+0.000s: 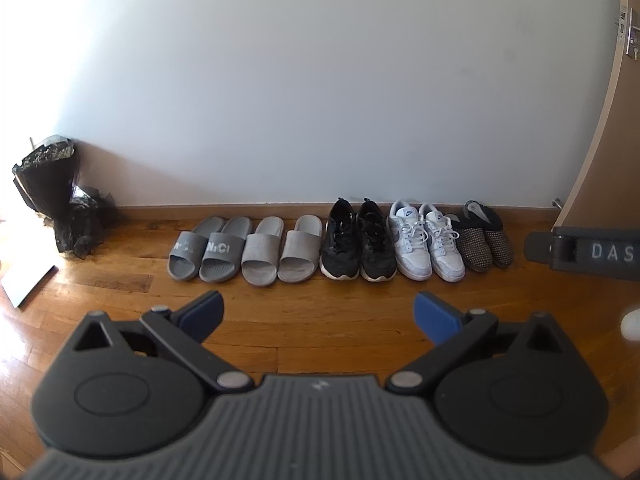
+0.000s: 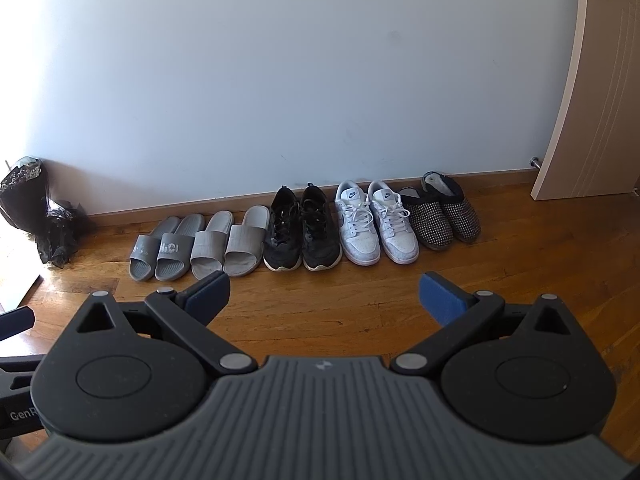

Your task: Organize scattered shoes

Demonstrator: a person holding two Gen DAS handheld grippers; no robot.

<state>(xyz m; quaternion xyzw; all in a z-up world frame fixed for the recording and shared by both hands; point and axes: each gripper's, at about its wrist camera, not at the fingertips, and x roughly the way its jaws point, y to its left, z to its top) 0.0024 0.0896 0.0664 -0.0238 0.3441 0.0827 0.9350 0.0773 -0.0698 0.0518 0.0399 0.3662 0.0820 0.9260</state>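
Jaws wide apart on left gripper (image 1: 318,316) and right gripper (image 2: 324,296), both empty, above wooden floor (image 2: 340,308). Far side, along wall (image 1: 320,80): dark grey slides (image 1: 208,250), pale slides (image 1: 282,250), black trainers (image 1: 358,240), white sneakers (image 1: 426,240), checked slippers (image 1: 484,240), paired left to right.

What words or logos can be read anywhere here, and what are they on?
"DAS": on the other hand-held gripper at the left view's edge, cut off.
"GenR": on the dark device at the right view's edge, cut off.
"NiCi", roughly: on the dark grey slides; partly worn.
Swoosh logo, no words: white sneakers.
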